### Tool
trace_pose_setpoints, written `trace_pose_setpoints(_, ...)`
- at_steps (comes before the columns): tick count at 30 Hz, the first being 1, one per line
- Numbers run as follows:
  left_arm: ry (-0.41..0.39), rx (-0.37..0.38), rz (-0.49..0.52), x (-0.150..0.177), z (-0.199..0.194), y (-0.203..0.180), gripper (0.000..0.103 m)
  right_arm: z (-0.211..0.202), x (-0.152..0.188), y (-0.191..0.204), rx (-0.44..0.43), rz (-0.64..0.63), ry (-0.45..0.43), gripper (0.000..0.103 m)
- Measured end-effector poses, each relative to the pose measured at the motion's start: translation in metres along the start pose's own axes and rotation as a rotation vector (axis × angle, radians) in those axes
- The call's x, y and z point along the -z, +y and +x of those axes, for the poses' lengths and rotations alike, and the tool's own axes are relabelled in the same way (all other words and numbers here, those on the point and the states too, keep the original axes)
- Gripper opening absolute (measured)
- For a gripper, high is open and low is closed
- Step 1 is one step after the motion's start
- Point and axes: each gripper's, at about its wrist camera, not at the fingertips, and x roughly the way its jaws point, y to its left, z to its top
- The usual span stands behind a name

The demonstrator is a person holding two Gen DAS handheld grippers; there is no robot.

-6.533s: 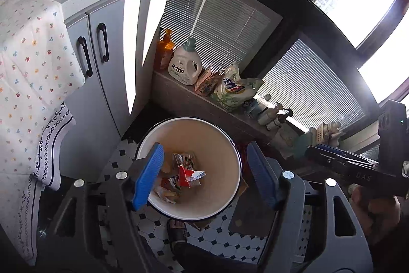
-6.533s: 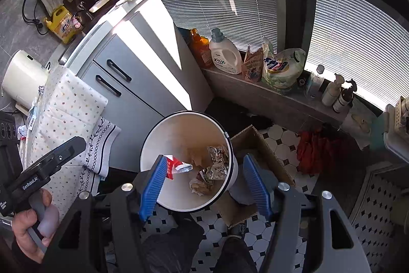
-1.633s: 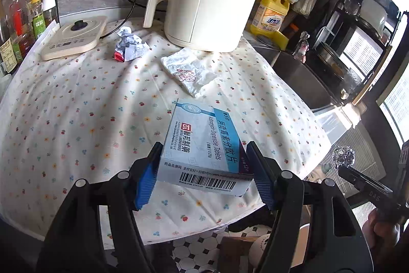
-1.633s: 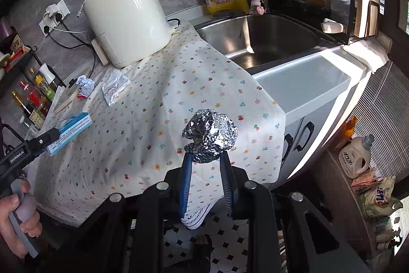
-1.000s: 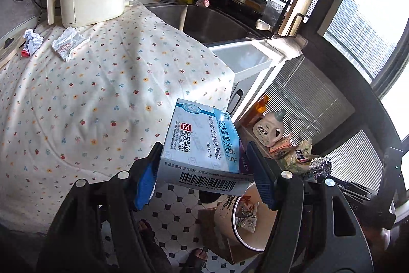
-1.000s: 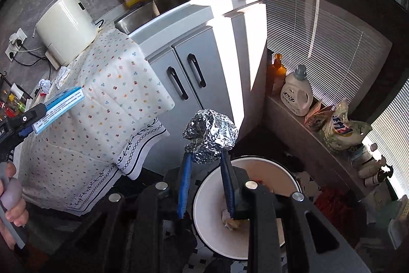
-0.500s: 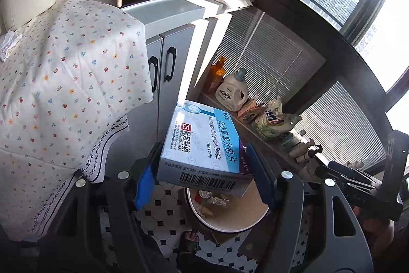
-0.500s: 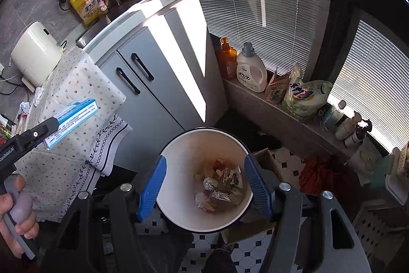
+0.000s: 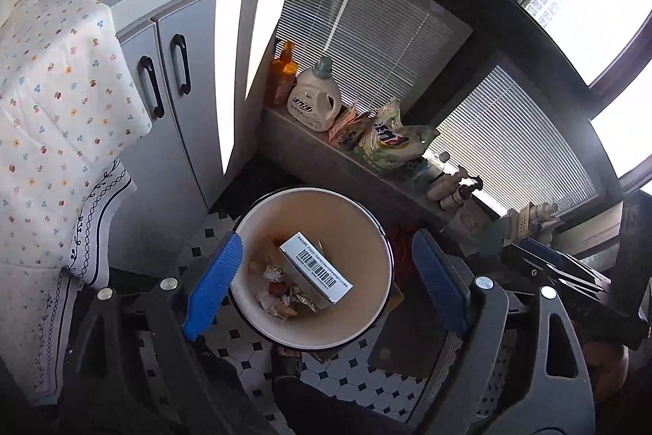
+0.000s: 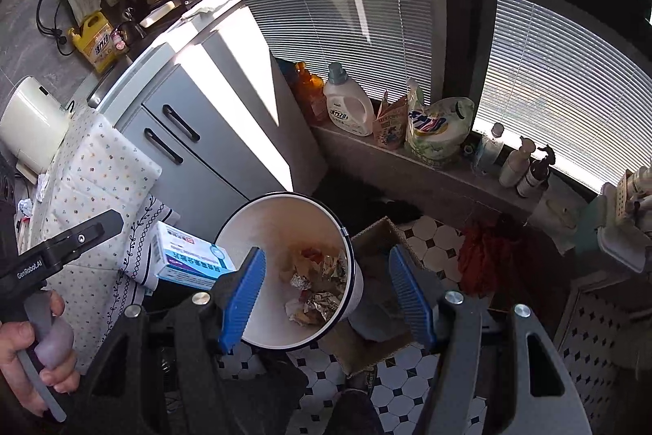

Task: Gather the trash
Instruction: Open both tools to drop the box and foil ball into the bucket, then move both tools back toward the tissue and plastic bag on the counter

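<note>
A: Item one, the trash?

B: Blue-and-white box [image 9: 316,267], barcode end up. The left view shows it within the mouth of the white bin [image 9: 366,231], over a foil ball [image 9: 274,274] and crumpled wrappers. The right view shows it just left of the bin's rim. I cannot tell whether it has settled.

A: Left tongs [image 9: 326,235]?

B: Jaws opening, blue pads wide apart and clear of the box, nothing pressed between them, aimed down over the bin.

A: Right tongs [image 10: 328,250]?

B: Pads parted and empty, framing the bin's mouth.

A: Surroundings?

B: Black-and-white tiled floor [image 9: 252,349] under the bin. Grey cabinet [image 9: 191,133] beside it, and the desk's floral cloth [image 9: 61,109] hanging at left. White detergent bottle [image 9: 313,100] on the window ledge.
</note>
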Motion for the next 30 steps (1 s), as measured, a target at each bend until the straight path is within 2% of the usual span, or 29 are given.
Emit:
trace_pose_setpoints(7, -0.048, -0.051, -0.067, -0.003, -0.024, 0.031, 0.090, 0.001, -0.006, 0.021, -0.046, -0.040, -0.009, 0.063)
trace_pose_setpoints(11, -0.097, -0.101, -0.124, -0.001, -0.047, 0.057, 0.093, 0.000, -0.013, 0.044, -0.085, -0.085, -0.023, 0.074)
trace_pose_setpoints(15, -0.153, -0.150, -0.192, 0.004, -0.074, 0.084, 0.094, -0.001, -0.022, 0.073, -0.133, -0.141, -0.031, 0.078)
trace_pose_setpoints(23, -0.277, -0.255, -0.313, 0.014, -0.137, 0.137, 0.095, -0.018, -0.042, 0.136, -0.236, -0.237, -0.085, 0.095)
trace_pose_setpoints(30, -0.362, -0.332, -0.387, 0.025, -0.184, 0.181, 0.095, -0.023, -0.057, 0.193, -0.304, -0.297, -0.113, 0.095)
